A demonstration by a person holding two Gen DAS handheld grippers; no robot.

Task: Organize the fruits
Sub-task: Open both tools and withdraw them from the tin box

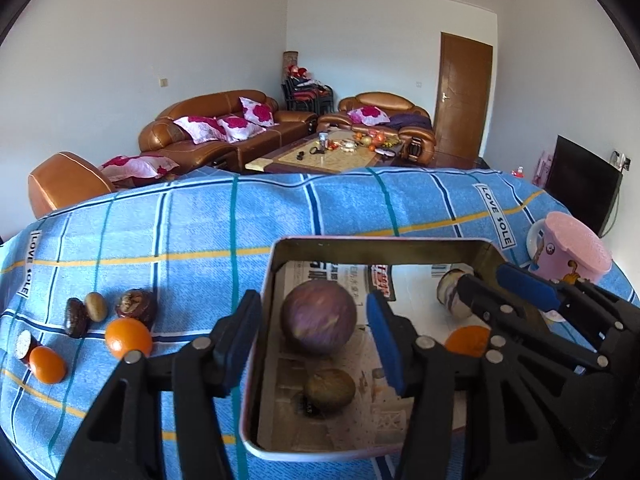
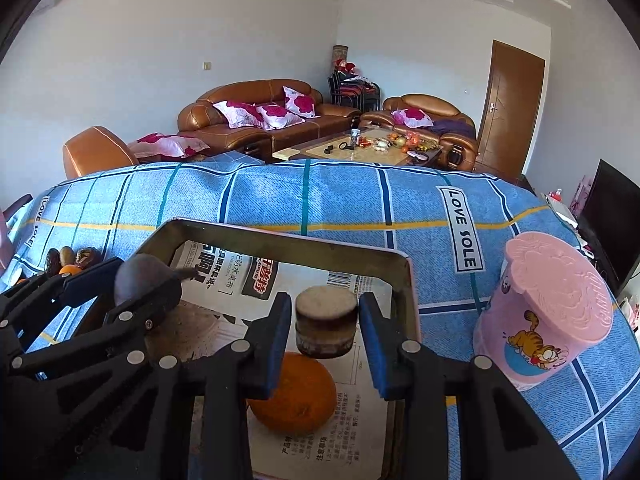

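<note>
The job looks about half done. A shallow metal tray lined with newspaper (image 1: 280,264) sits on the tabletop, which is covered with a blue checked cloth (image 1: 200,224). Four fruits are already inside the tray: a big round purple fruit (image 1: 319,319), a smaller brown round fruit (image 1: 330,390), an orange (image 2: 294,392), and a short cut piece with a pale top and dark sides (image 2: 326,328). The left claw (image 1: 312,344) hangs open over the tray with the purple fruit between its blue pads, and the pads do not seem to touch it, so it holds nothing. The right claw (image 2: 324,340) is also open, with the cut piece sitting in the gap and small spaces on both sides, so it looks like it has let go or has not grabbed yet. More fruit waits on the cloth to the left of the tray: two small oranges (image 1: 128,338), a dark wrinkled fruit (image 1: 76,317), a small tan one (image 1: 96,306), a brown bumpy one (image 1: 136,304), and another cut piece (image 1: 25,345). These six likely need to go in the tray too. A pink cartoon cup with a lid (image 2: 548,308) stands to the right of the tray.
</note>
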